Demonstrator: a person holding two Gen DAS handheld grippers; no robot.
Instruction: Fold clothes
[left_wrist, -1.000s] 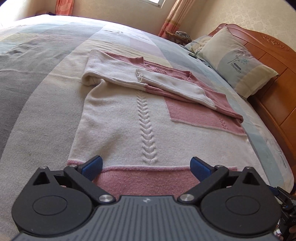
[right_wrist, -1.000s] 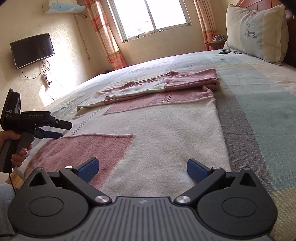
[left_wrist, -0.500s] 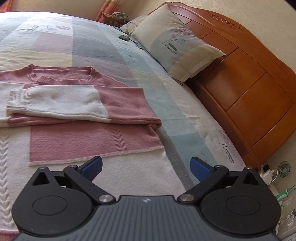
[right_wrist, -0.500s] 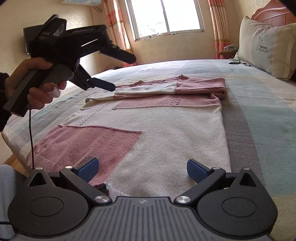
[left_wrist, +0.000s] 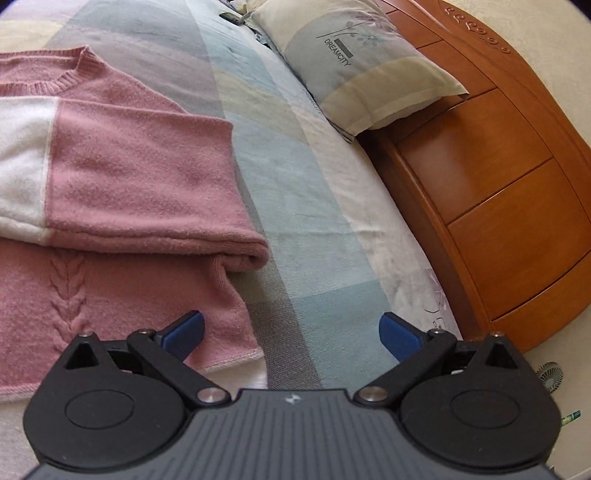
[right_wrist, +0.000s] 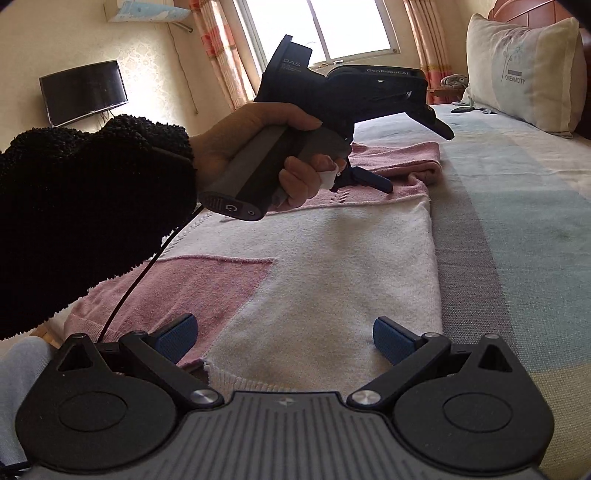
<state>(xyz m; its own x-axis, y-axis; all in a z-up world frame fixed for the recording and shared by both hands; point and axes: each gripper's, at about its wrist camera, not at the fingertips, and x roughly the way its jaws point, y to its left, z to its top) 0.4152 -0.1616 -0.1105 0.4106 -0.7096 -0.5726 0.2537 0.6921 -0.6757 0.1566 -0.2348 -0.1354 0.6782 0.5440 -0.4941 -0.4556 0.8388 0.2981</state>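
Note:
A pink and cream knit sweater (left_wrist: 140, 177) lies flat on the bed with both sleeves folded across its chest. My left gripper (left_wrist: 291, 332) is open and low over the sweater's side edge just below the folded pink sleeve, its left finger over the knit and its right finger over the bedspread. In the right wrist view a hand in a black fuzzy sleeve holds that left gripper (right_wrist: 410, 155) above the sweater's upper part. My right gripper (right_wrist: 284, 334) is open over the cream hem of the sweater (right_wrist: 332, 258), with nothing between its fingers.
The striped bedspread (left_wrist: 314, 184) runs to a wooden headboard (left_wrist: 498, 184) with a pillow (left_wrist: 369, 66) against it. A small fan (left_wrist: 550, 376) sits on the floor beside the bed. A cable (right_wrist: 125, 291) hangs from the left gripper. A wall TV (right_wrist: 83, 92) and a window (right_wrist: 351, 26) are at the back.
My left gripper has travelled from the hem up along the sweater to the folded pink sleeve near the headboard. My right gripper has stayed at the hem, still open.

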